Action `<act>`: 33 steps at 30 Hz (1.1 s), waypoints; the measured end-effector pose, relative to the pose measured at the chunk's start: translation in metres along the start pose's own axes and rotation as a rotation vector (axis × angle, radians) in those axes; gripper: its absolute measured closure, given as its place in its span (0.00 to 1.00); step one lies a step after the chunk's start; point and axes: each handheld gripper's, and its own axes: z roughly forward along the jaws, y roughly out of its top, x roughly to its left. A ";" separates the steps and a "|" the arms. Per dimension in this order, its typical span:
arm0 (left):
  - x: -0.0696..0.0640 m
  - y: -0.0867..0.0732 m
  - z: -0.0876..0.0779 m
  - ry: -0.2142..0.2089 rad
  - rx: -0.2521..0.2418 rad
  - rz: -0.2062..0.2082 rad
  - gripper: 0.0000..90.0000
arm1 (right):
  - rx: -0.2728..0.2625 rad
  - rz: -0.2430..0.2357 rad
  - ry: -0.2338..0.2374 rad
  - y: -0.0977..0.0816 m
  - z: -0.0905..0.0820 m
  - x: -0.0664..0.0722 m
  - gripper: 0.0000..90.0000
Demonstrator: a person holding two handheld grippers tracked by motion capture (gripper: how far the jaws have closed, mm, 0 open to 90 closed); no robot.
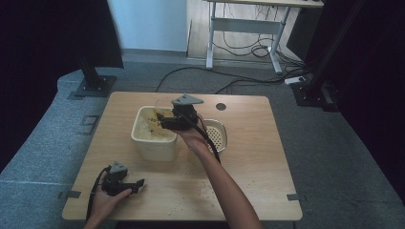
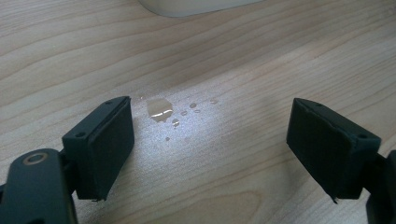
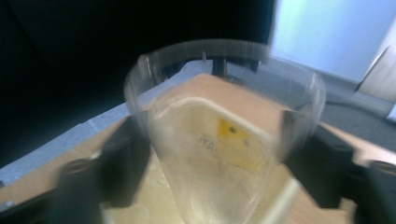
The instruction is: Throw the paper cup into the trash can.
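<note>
While the left gripper (image 1: 136,183) rests near the table's (image 1: 248,167) front edge with its jaws spread wide around nothing, above a few water drops (image 2: 161,111), the right gripper (image 3: 219,154) farther off holds a clear glass (image 3: 224,116) between its jaws over the cream tub (image 1: 153,140). Its rim points away from the gripper, its long axis along the jaws.

My right gripper view is smeared with motion: the glass (image 3: 224,121) between the fingers (image 3: 123,168) is blurred, its base cut off by the bottom edge, so I cannot tell whether the pads press it. From above, my right gripper (image 1: 165,121) hides part of the tub (image 1: 150,143) and the strainer (image 1: 217,136). The tub's contents are too small to make out.
</note>
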 end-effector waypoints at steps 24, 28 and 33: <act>0.001 -0.001 0.000 0.011 -0.002 -0.001 0.17 | -0.056 -0.046 -0.042 -0.041 -0.095 -0.036 0.19; 0.000 -0.001 0.000 0.013 -0.002 0.005 0.17 | -0.077 -0.052 -0.066 -0.056 -0.117 -0.042 0.20; -0.002 -0.001 0.001 0.027 0.005 0.029 0.16 | -0.109 -0.023 -0.124 -0.095 -0.160 -0.055 0.21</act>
